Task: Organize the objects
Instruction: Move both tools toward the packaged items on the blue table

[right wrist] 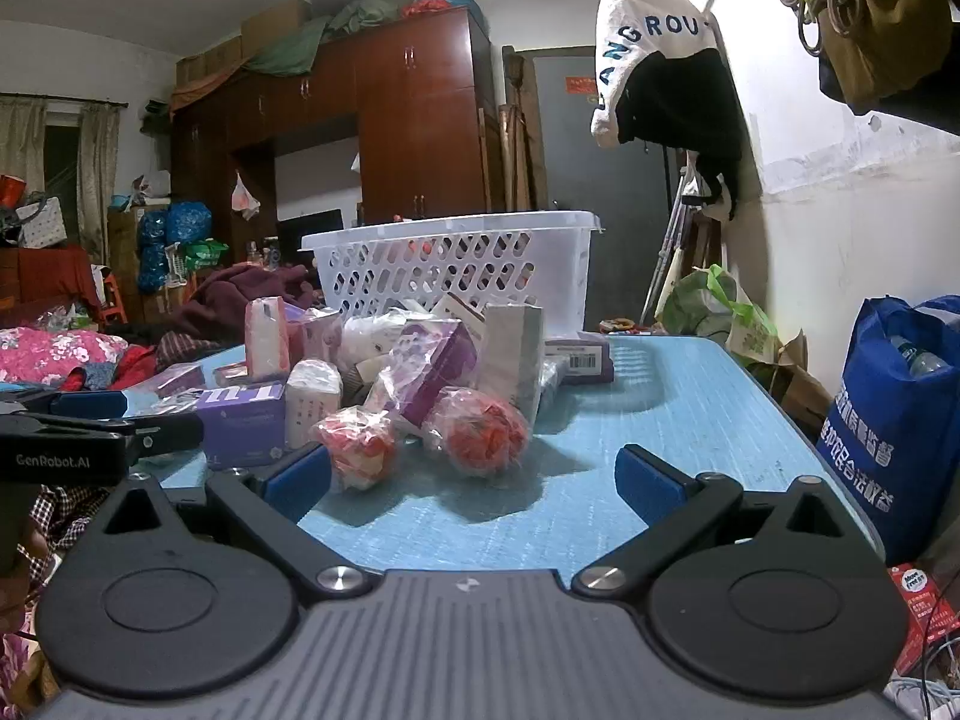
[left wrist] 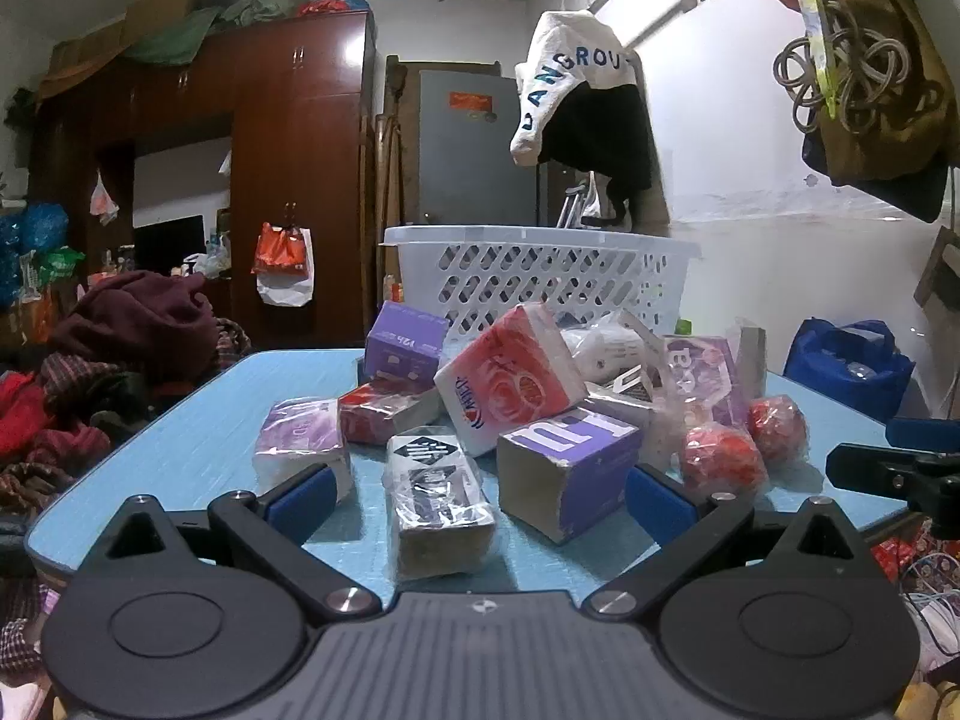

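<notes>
On the blue tabletop [left wrist: 180, 450], a wrapped packet [left wrist: 438, 498] is lying lengthwise straight ahead of the left gripper [left wrist: 480, 498], nearer than the right gripper [right wrist: 474, 480]; both are gaping wide, empty.

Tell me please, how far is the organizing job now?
Nothing looks done yet. The white basket shows no sorted items through its holes, though its inside is mostly hidden. Nothing is in hand: left gripper and right gripper are both open and empty. Left to do: the whole pile of packets and the red wrapped balls on the blue table.
</notes>
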The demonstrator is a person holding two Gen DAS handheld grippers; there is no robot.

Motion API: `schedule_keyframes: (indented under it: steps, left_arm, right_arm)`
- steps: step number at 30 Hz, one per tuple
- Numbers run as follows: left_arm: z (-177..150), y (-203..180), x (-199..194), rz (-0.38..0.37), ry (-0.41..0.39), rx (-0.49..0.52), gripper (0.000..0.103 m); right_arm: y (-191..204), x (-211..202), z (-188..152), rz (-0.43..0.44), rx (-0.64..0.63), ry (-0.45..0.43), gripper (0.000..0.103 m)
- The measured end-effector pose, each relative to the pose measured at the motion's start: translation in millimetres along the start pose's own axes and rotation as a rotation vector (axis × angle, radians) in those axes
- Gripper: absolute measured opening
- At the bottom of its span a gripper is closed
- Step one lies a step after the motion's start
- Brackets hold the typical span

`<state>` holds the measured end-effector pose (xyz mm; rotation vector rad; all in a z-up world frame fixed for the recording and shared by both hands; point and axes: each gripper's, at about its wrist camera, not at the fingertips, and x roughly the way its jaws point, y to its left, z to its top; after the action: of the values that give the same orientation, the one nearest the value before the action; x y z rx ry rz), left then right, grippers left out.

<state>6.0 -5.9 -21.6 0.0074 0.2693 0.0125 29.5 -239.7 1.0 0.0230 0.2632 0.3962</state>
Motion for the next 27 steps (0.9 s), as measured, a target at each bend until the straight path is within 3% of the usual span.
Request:
schedule_keyframes:
  steps: [27]
  left_arm:
    - [2.5,7.6,4.2,0.018,0.016,-0.017,0.103]
  right_arm:
    - [-0.7,2.9,-1.8,0.004,-0.003,0.011,0.103]
